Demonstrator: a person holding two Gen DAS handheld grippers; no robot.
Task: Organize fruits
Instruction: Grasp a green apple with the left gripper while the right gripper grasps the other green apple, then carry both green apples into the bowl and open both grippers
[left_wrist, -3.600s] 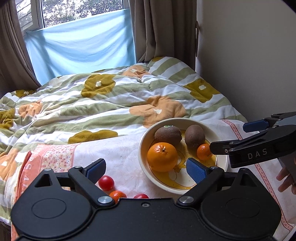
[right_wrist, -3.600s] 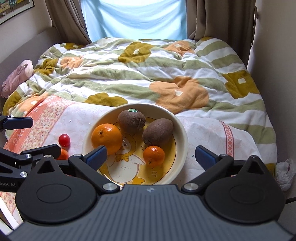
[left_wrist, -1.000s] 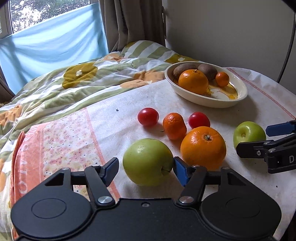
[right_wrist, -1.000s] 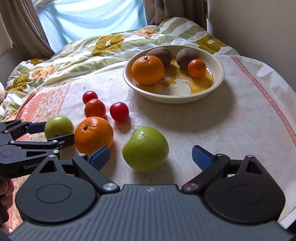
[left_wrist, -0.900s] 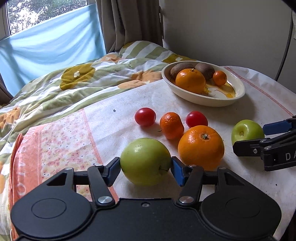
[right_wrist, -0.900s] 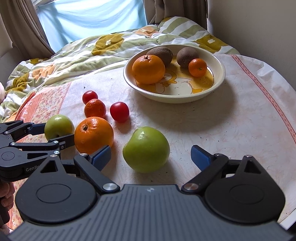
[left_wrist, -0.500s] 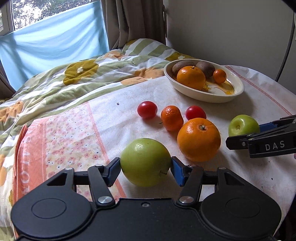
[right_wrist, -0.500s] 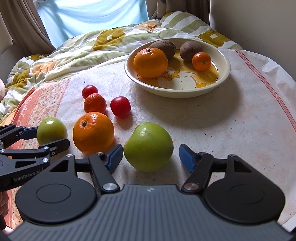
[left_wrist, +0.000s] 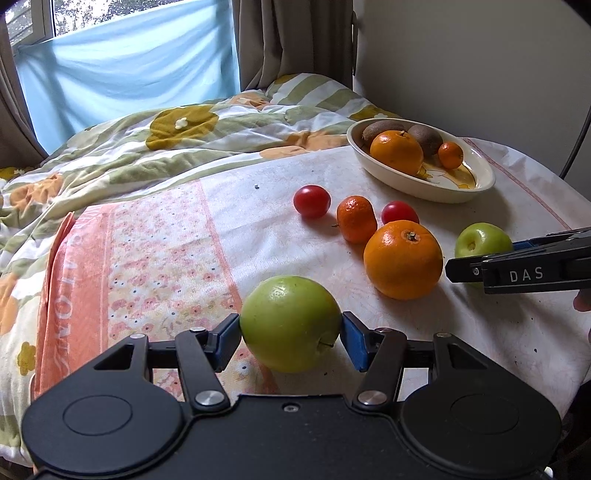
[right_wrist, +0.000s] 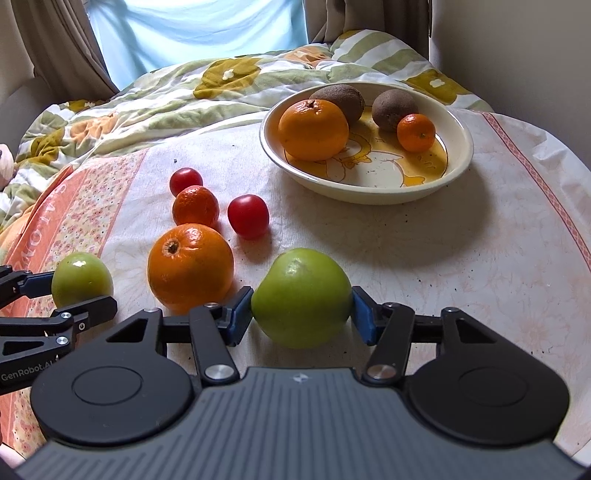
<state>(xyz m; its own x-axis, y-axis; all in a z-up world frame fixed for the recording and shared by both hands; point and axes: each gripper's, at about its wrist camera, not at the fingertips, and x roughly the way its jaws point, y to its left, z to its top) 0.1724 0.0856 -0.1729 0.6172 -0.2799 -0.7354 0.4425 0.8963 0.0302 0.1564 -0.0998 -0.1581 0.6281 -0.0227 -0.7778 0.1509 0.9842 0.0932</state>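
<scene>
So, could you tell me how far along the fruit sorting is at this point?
Done: the bowl holds an orange, two kiwis and a mandarin. In hand: the left gripper is clamped on one green apple; the right gripper has its jaws closing on the other green apple. Left: a loose orange, a loose mandarin and two tomatoes lie on the cloth.

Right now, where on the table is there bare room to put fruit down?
Bare: the near half of the bowl, in front of its orange and kiwis; the white cloth between bowl and right apple; the pink flowered strip beside the left apple. Crowded: tomatoes, mandarin and loose orange bunched between the apples.
</scene>
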